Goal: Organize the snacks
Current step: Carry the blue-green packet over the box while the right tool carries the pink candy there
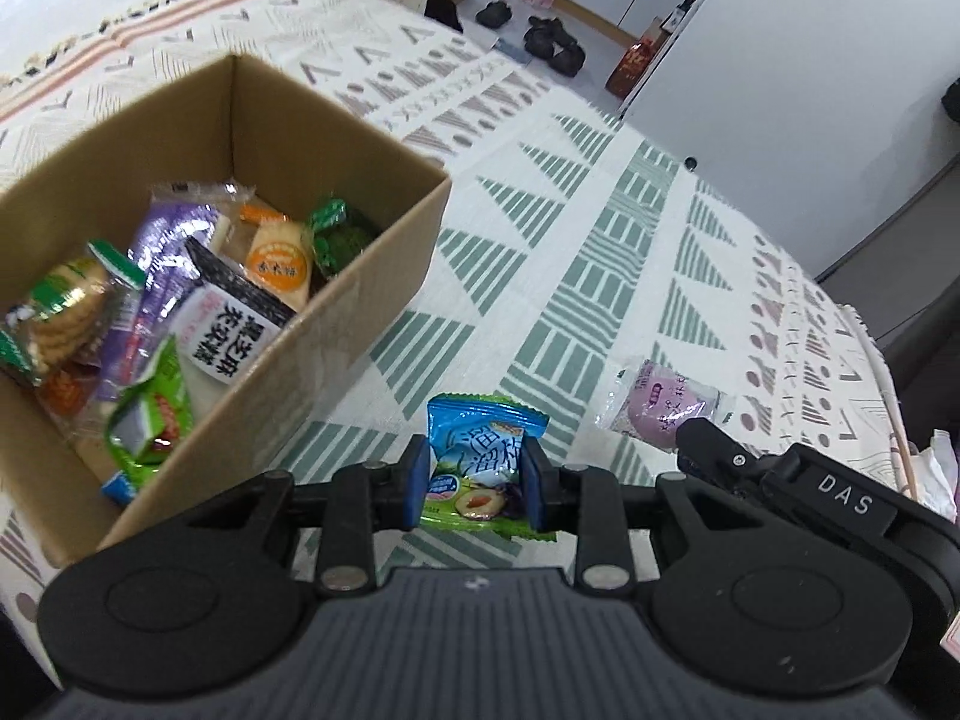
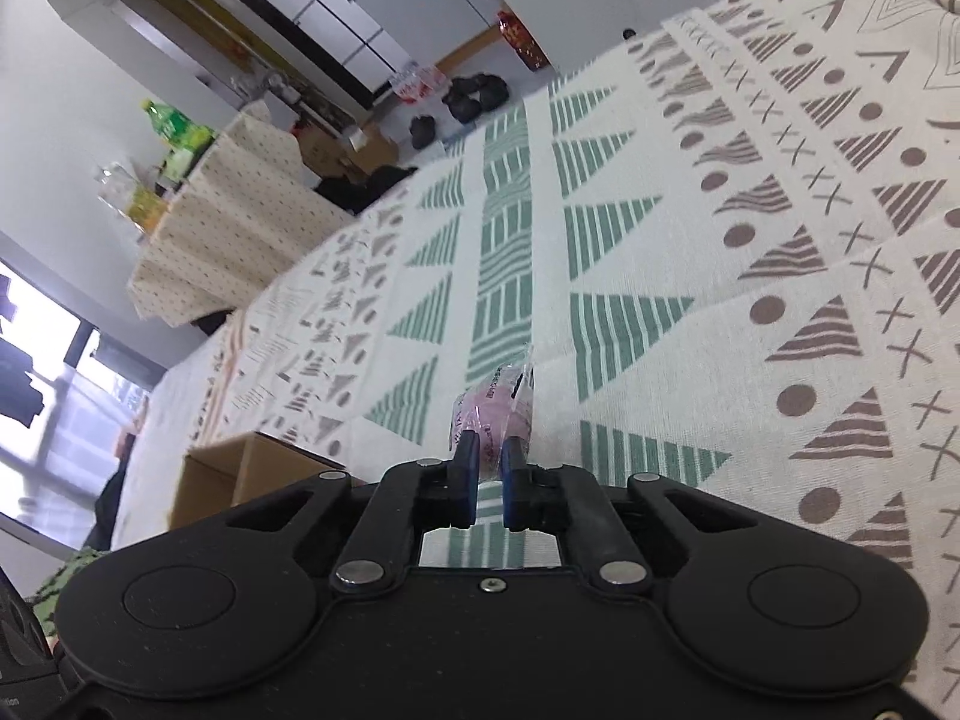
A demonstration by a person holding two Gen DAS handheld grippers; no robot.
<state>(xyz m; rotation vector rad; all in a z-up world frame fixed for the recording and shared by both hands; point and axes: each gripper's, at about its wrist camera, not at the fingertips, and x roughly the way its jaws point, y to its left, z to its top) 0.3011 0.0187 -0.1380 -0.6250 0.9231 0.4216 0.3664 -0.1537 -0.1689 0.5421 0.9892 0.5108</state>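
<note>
My left gripper (image 1: 477,468) is shut on a blue and green snack packet (image 1: 480,438), held a little above the patterned tablecloth (image 1: 600,228). To its left stands an open cardboard box (image 1: 336,120) with several wrapped snacks inside. My right gripper (image 2: 489,456) is shut on the edge of a clear packet with a purple round snack (image 2: 498,408). That purple snack (image 1: 660,405) also shows in the left wrist view, with the right gripper (image 1: 696,444) at its near side. A corner of the box (image 2: 222,480) appears low left in the right wrist view.
The tablecloth runs out at a far edge (image 1: 600,114), and beyond it dark shoes (image 1: 552,42) lie on the floor by a white cabinet (image 1: 780,60). A second covered table (image 2: 228,228) with bottles stands behind. White tissue (image 1: 936,468) lies at the right.
</note>
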